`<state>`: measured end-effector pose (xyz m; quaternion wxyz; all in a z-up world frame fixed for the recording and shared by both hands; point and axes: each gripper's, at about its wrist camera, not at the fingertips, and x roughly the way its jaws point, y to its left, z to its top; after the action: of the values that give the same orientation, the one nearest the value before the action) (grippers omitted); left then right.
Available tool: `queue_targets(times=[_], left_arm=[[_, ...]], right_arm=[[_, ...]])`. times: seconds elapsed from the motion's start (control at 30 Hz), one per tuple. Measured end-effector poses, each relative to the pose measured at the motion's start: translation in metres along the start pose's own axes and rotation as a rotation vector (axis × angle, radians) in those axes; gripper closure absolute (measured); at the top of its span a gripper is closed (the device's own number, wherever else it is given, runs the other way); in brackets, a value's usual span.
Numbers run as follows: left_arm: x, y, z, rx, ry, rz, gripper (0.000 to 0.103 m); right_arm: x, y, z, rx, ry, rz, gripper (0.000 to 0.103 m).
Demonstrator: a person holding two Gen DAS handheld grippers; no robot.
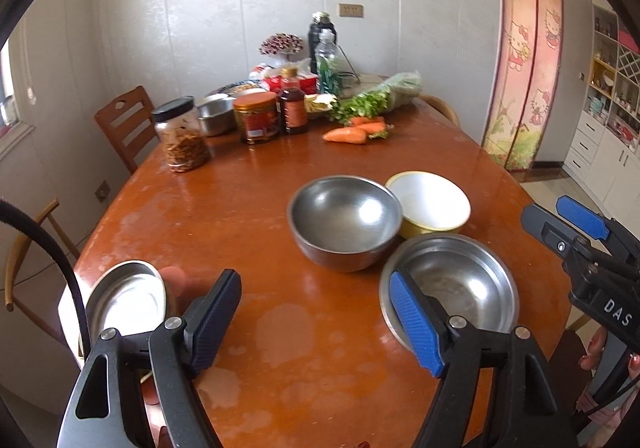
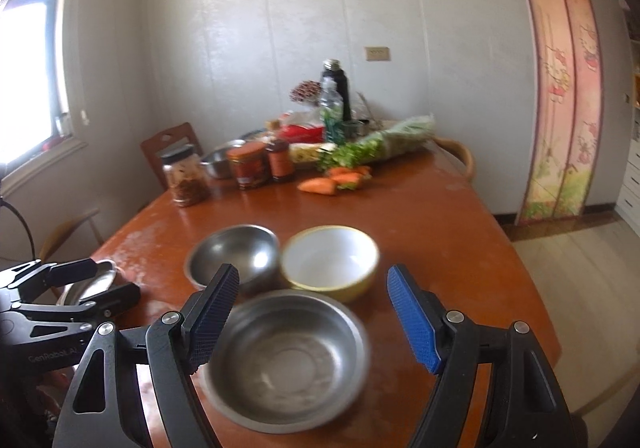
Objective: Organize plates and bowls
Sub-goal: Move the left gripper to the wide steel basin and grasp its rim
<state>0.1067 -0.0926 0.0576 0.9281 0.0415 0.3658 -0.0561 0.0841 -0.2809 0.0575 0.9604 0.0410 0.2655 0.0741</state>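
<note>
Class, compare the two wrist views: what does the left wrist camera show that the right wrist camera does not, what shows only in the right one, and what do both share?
Only the left wrist view: white cabinets with open shelves at the far right, and a wall socket low beside the table.

Only the right wrist view: a bright window on the left.

Both: the wooden table, a deep steel bowl, a yellow bowl, a shallow steel bowl, a small steel plate, carrots, jars, and both grippers open and empty.
</note>
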Motion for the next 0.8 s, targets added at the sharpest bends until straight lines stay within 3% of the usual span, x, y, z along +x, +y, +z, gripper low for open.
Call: queue_targets(times=[0.43, 0.8], left_arm=[[0.046, -0.028, -0.006, 0.047, 0.086, -0.048, 0.027], [0.074, -0.037, -0.018, 0.055, 0.157, -0.083, 0.026]], right_arm=[[0.038, -0.040, -0.029, 0.055, 0.131, -0.043, 0.025], [0.067, -0.041, -0.049, 0.066, 0.218, -0.033, 0.025]])
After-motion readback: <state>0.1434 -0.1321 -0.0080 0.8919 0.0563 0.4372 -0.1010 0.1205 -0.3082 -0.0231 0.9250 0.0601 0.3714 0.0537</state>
